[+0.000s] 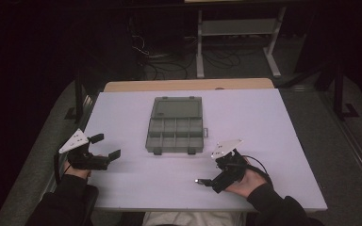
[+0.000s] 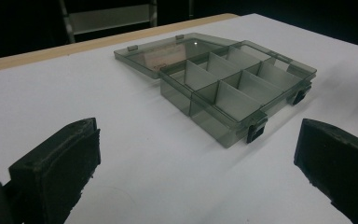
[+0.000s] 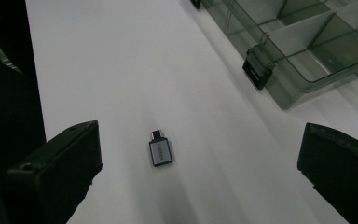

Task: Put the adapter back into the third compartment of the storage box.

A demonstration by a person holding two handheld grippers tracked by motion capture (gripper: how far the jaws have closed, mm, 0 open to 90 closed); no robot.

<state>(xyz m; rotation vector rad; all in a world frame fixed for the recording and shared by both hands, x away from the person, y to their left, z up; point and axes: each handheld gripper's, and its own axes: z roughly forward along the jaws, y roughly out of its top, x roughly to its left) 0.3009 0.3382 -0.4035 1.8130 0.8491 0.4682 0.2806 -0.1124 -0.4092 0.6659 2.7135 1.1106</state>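
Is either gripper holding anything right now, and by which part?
Nothing is held. The right gripper is open around the small grey metal adapter lying on the table; the left gripper is open too.

A smoky grey translucent plastic compartment box (image 1: pixel 175 124) with black latches sits on a white table (image 1: pixel 264 141); at six o'clock, a small grey metal adapter (image 3: pixel 160 151), black-tipped.

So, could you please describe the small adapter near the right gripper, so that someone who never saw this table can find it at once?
Start from the white table with the open grey compartment box at its middle. Nearer the person, in front of the right gripper, a small grey adapter lies flat on the bare surface, apart from the box. It is the only loose item there, metallic grey with a short dark plug end.
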